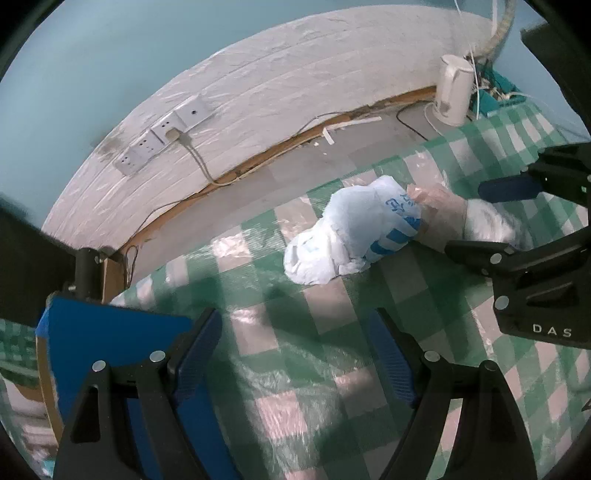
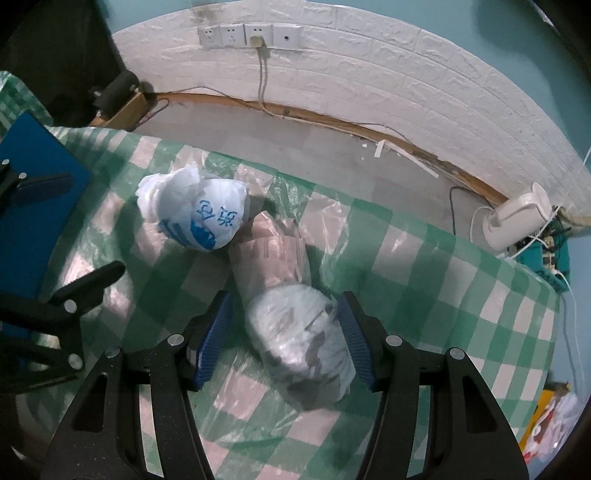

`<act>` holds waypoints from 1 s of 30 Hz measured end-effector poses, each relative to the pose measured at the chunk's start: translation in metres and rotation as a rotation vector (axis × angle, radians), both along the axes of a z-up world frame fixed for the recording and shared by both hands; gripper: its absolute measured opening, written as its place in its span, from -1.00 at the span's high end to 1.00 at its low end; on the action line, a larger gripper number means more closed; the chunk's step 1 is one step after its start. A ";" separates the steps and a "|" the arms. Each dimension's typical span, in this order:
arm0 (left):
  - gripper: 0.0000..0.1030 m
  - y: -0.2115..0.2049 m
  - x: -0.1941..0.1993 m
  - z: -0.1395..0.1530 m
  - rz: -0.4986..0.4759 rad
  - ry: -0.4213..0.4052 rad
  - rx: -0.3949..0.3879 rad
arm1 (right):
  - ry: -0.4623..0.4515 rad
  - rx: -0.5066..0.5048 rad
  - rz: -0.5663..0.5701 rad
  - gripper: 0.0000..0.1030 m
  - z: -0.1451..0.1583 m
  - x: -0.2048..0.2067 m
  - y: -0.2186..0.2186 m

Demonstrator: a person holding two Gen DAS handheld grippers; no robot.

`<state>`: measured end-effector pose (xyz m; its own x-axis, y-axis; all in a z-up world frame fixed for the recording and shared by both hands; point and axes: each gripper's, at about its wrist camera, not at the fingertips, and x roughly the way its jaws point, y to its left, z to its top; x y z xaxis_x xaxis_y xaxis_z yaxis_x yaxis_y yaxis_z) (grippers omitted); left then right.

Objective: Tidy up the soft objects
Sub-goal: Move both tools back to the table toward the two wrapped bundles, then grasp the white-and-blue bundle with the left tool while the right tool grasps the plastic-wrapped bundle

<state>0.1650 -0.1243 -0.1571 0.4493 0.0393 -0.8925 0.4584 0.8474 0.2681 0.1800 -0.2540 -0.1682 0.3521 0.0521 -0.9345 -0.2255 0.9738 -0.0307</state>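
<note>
Right tongs (image 2: 284, 339): jaws part open, straddling the near end of a clear-wrapped soft bundle (image 2: 295, 332). Right blue pad (image 2: 356, 343) sits at the wrap's edge; left pad stands just clear of it. Whether the pads actually press the bundle cannot be told.

Left tongs (image 1: 295, 362): jaws wide apart, nothing between them, only the checked cloth below.

Bundle lies on the desk, covered in green-and-white checked cloth (image 2: 461, 295) under clear plastic film. Near end pale blue-grey, far end beige. Its far end touches a crumpled white plastic bag with blue print (image 2: 195, 210). In the left wrist view the bag (image 1: 354, 229) lies ahead and right of the left tongs, with the right tongs (image 1: 517, 218) reaching in from the right edge around the bundle (image 1: 487, 221).

Blue flat panel (image 2: 33, 206) at the desk's left edge. White electric kettle (image 2: 517, 218) beyond the desk's far right corner. Wall sockets (image 2: 247, 35) on the white brick-pattern wall, one plug in.
</note>
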 end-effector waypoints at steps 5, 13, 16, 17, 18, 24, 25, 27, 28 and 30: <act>-0.62 -0.006 0.005 -0.009 -0.029 0.012 0.030 | 0.012 -0.036 -0.001 -0.13 -0.009 0.004 0.002; -0.72 -0.015 0.015 -0.014 -0.094 0.007 0.094 | 0.059 -0.048 -0.022 0.05 -0.021 0.005 -0.006; -0.72 -0.020 0.019 -0.019 -0.113 0.003 0.125 | 0.062 -0.028 -0.038 0.11 -0.017 0.003 -0.011; -0.72 -0.021 0.020 -0.020 -0.120 0.000 0.130 | 0.065 -0.022 -0.049 0.12 -0.016 0.001 -0.014; -0.72 -0.023 0.020 -0.019 -0.137 -0.008 0.136 | 0.068 -0.014 -0.062 0.12 -0.015 0.001 -0.017; -0.72 -0.037 0.019 -0.019 -0.197 -0.040 0.143 | 0.075 0.030 -0.112 0.12 -0.010 -0.007 -0.032; -0.72 -0.042 0.019 -0.019 -0.208 -0.041 0.141 | 0.077 0.035 -0.119 0.12 -0.009 -0.009 -0.035; -0.72 -0.048 0.020 -0.019 -0.221 -0.043 0.136 | 0.078 0.047 -0.133 0.12 -0.008 -0.011 -0.039; -0.72 -0.052 0.021 -0.020 -0.226 -0.045 0.136 | 0.078 0.052 -0.139 0.12 -0.008 -0.013 -0.041; -0.72 -0.058 0.022 -0.021 -0.232 -0.049 0.142 | 0.082 0.058 -0.151 0.12 -0.007 -0.016 -0.042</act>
<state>0.1875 -0.1822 -0.1786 0.5035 0.0532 -0.8623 0.6192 0.6738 0.4031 0.1636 -0.2961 -0.1749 0.2832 0.0590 -0.9572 -0.0756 0.9964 0.0391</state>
